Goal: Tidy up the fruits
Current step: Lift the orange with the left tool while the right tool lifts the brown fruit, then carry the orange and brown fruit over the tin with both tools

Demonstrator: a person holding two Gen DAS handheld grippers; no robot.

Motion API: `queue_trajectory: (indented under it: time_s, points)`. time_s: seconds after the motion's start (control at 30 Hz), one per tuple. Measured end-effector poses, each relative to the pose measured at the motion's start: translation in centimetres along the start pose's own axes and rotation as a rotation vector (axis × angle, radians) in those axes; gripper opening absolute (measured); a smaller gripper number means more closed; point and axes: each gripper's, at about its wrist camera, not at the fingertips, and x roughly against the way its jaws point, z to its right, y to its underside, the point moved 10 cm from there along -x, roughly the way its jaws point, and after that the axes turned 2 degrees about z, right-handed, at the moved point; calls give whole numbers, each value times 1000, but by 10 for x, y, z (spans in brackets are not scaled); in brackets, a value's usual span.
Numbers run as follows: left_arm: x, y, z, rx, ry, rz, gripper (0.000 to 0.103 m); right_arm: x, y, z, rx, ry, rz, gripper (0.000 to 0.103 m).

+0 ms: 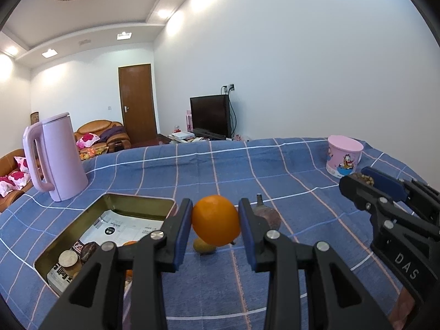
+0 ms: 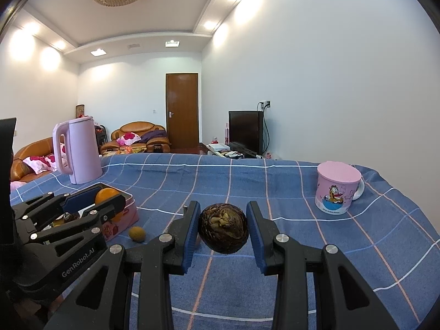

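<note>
Left gripper [image 1: 215,227]: clamped on the orange [image 1: 216,220], frame centre.
Right gripper [image 2: 223,229]: clamped on the dark brown fruit [image 2: 223,228], lifted, centre.
Tin [image 1: 165,206]: lower left; each fruit needed lowering inside before release.

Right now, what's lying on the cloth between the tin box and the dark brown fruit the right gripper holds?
A small yellow fruit, on the cloth beside the tin box and left of the dark brown fruit, seen in the right wrist view.
</note>
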Motion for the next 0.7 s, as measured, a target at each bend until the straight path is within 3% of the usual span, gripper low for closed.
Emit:
queue_trajectory:
  time_s: [0.43, 0.7]
  points:
    - [3, 3, -30, 14, -32, -9, 36, -14, 2, -28, 11, -37, -37, 37]
    - [2, 3, -64, 51, -69, -27, 36, -28, -1, -67, 52, -99, -53, 37]
